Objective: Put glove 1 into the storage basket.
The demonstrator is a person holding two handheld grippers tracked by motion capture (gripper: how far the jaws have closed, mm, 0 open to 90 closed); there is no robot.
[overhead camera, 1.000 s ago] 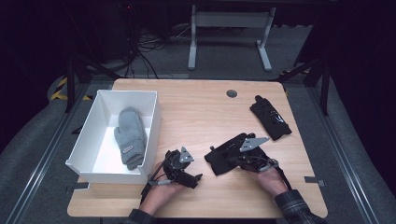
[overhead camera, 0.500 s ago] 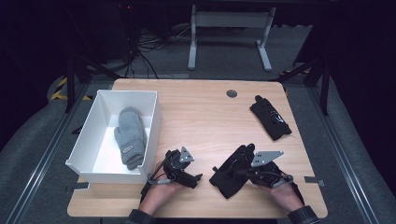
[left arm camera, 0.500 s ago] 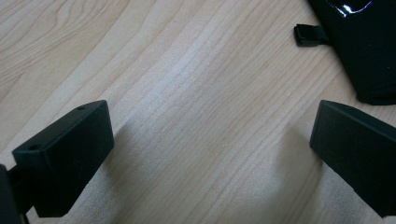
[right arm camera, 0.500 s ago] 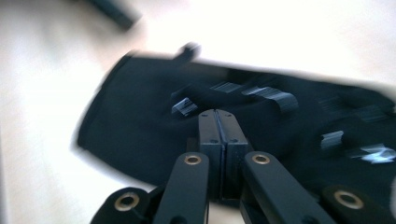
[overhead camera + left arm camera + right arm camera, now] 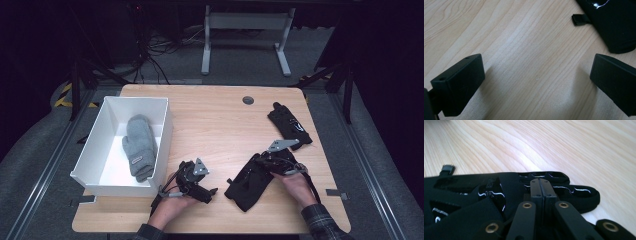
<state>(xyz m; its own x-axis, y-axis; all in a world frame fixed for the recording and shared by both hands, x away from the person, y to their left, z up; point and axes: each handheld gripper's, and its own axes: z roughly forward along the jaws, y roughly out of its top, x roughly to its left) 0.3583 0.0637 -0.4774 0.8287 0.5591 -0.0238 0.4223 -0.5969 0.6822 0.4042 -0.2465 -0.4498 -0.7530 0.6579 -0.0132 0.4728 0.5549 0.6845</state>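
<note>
- Evidently the step in hand is moving a black fabric glove with glossy markings [image 5: 250,182] toward the white rectangular plastic bin [image 5: 162,117]: the right gripper [image 5: 267,161] has its jaws clenched on the glove's fingertip end, seen pinched tight in the right gripper view [image 5: 540,185].
- That glove lies on the light wooden worktop [image 5: 210,120], at the near edge, between the two hands.
- The left gripper [image 5: 210,192] rests on the worktop just beside the bin, jaws released with bare wood between them; the glove's cuff [image 5: 614,25] lies just ahead of it.
- Next, I judge, the glove must be lifted clear and carried left over the bin wall, perhaps with the left gripper taking the loose cuff.
- Count: two black gloves, the second [image 5: 288,126] lying apart at the right far side; one grey knitted mitten [image 5: 139,147] inside the bin; one bin; two grippers.
</note>
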